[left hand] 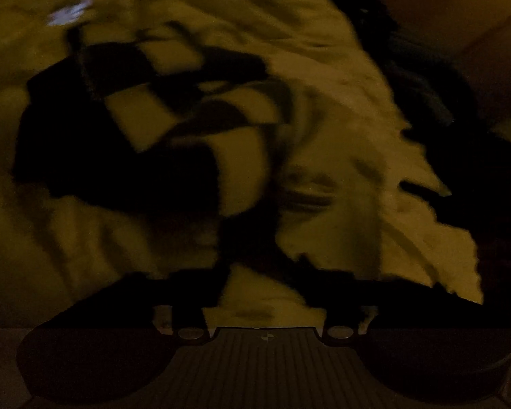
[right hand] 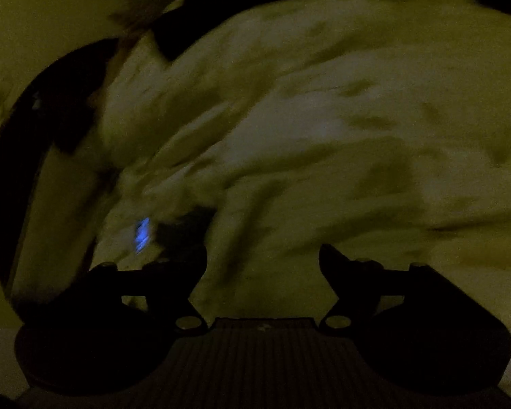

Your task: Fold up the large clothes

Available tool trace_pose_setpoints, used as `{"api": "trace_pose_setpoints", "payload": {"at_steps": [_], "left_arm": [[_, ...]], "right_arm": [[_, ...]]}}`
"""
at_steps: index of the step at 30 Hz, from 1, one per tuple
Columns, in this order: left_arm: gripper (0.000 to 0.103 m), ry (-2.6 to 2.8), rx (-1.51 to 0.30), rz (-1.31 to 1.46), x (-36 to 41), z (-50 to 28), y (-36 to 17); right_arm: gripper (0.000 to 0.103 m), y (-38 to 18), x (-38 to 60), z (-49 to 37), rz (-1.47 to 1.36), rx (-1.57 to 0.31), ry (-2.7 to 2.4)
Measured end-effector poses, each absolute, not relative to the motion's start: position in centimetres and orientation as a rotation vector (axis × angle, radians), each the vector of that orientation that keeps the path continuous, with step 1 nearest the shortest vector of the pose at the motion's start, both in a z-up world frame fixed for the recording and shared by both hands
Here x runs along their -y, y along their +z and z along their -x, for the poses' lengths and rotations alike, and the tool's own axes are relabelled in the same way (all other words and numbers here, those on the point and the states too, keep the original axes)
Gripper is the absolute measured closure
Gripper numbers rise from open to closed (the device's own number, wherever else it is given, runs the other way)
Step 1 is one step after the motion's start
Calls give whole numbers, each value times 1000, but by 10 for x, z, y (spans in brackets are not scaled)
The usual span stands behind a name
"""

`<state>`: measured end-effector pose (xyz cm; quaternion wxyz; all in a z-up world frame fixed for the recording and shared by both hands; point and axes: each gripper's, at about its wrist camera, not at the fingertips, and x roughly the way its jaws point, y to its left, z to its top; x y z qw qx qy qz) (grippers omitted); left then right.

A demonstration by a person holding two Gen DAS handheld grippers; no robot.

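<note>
A dim, blurred scene is shown. A rumpled yellowish garment (left hand: pixel 323 109) with dark patches is spread below both hand-held grippers. The left hand-held gripper (left hand: pixel 265 293) and right hand-held gripper (right hand: pixel 262 259) are held wide, nothing gripped.

Dim bedroom (likely): rumpled yellowish bedding (right hand: pixel 323 119).
</note>
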<state>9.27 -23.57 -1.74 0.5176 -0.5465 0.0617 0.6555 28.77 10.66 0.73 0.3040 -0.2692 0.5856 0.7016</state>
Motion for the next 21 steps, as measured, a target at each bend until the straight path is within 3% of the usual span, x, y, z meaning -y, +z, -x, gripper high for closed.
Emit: {"api": "trace_pose_setpoints", "payload": {"at_steps": [7, 14, 18, 19, 20, 21], "left_arm": [[0, 1526, -94, 1429, 215, -109, -47], [0, 1648, 41, 1518, 204, -101, -71], [0, 1639, 101, 1448, 188, -109, -66], [17, 1621, 104, 1445, 182, -110, -68], [37, 1608, 90, 1462, 175, -111, -71], [37, 1599, 73, 1482, 167, -112, -72]], "right_arm": [[25, -55, -105, -376, 623, -1787, 1560], [26, -103, -88, -360, 550, -1910, 1550], [33, -116, -90, -342, 478, -1914, 1577], [34, -118, -90, -336, 471, -1933, 1574], [50, -120, -90, -330, 485, -1944, 1576], [73, -120, -89, -324, 525, -1939, 1578]]}}
